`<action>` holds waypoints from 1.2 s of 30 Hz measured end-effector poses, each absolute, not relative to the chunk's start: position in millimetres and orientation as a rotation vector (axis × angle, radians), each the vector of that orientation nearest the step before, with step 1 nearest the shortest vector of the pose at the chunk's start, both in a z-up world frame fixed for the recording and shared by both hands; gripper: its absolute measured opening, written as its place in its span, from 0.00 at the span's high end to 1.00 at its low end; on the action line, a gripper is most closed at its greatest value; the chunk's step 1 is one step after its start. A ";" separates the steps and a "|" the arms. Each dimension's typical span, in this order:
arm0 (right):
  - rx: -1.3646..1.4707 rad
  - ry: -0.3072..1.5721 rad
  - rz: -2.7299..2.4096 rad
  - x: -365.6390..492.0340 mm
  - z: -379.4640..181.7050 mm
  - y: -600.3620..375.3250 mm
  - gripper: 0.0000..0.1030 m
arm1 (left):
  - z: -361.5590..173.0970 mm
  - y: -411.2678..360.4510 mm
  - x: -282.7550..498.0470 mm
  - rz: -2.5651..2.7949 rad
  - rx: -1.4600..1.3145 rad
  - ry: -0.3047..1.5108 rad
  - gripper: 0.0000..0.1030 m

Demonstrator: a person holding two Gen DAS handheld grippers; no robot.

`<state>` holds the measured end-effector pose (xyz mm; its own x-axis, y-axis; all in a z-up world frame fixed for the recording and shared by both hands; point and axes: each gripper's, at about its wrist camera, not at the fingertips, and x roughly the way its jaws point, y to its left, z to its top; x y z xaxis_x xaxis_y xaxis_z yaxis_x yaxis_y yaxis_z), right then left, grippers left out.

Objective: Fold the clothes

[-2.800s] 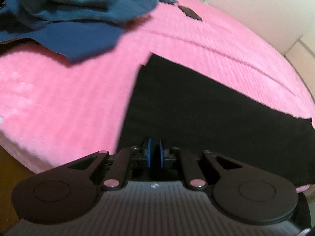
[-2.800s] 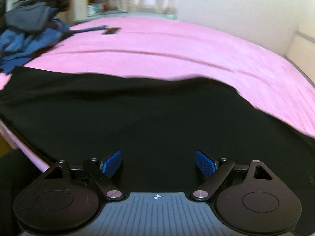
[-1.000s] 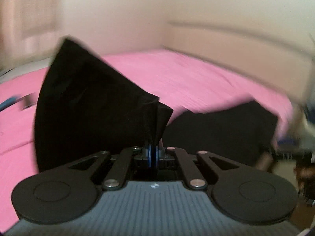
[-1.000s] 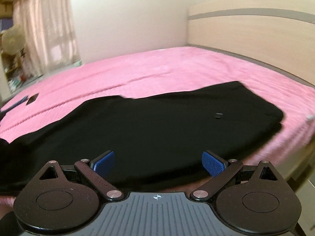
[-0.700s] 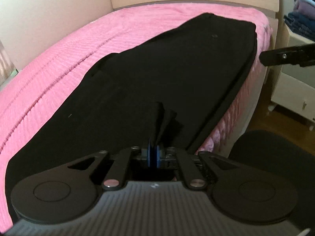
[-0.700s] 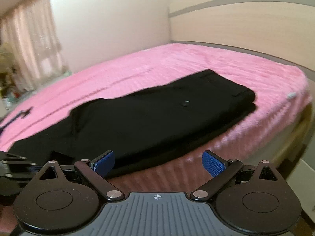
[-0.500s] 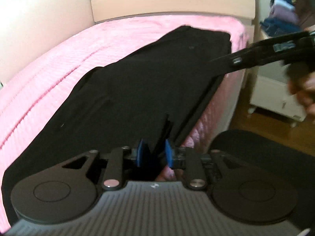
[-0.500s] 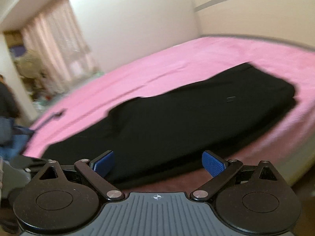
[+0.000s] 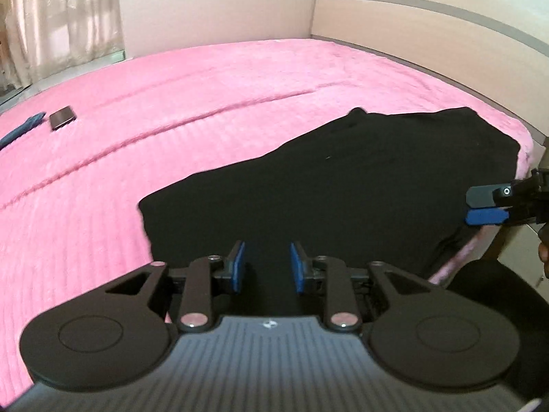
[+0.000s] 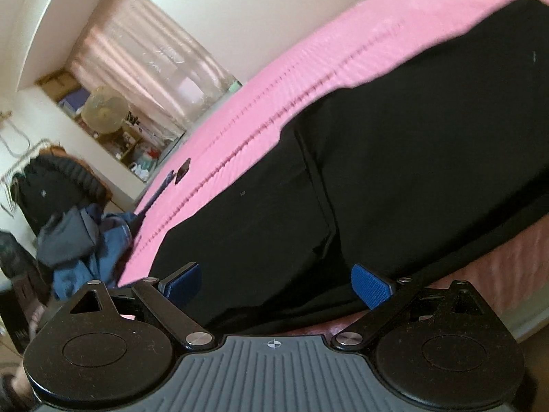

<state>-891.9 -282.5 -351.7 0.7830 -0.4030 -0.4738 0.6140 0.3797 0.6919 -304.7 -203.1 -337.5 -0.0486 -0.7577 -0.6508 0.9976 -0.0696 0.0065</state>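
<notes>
Left wrist view: the left gripper (image 9: 267, 267) has let go. 0.7 s ago its pads were pinched on a bunch of black cloth; now they sit apart w/ nothing between them, low over the black garment's (image 9: 343, 185) near end. The garment lies doubled along the bed's near edge, so the lengthwise fold looks done and another fold is probably next. The right gripper (image 9: 485, 206) pokes in from the right edge, just beside the cloth's far end.

Surface & room here: pink bedspread (image 9: 171, 130), ribbed, w/ a long crease; small dark flat object (image 9: 61, 122) well apart at the left; headboard (image 9: 429, 24) and curtain (image 9: 61, 24) behind.

Right wrist view, tilted: right gripper (image 10: 276, 283) wide open, empty, over the garment (image 10: 394, 171) at the bed edge; a layer edge runs across the cloth. Blue clothes pile (image 10: 85, 240), fan (image 10: 101, 110), cluttered shelf at the left.
</notes>
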 end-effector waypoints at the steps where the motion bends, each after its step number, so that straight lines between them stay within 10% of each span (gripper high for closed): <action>1: 1.013 0.236 -0.659 -892.8 -358.8 -285.2 0.06 | -342.8 -202.0 -302.5 -1.556 0.591 0.546 0.73; 10: 1.023 0.242 -0.641 -882.9 -359.6 -287.3 0.07 | -360.2 -202.1 -295.4 -1.545 0.609 0.574 0.73; 18: 1.162 0.177 -0.716 -896.3 -376.9 -295.6 0.90 | -357.1 -199.0 -294.2 -1.560 0.612 0.571 0.73; 34: 1.066 0.238 -0.755 -925.0 -374.4 -293.4 0.93 | -347.4 -200.1 -277.6 -1.548 0.571 0.603 0.72; 36: 1.024 0.244 -0.787 -932.0 -368.0 -292.1 0.70 | -343.6 -205.6 -266.6 -1.538 0.549 0.622 0.72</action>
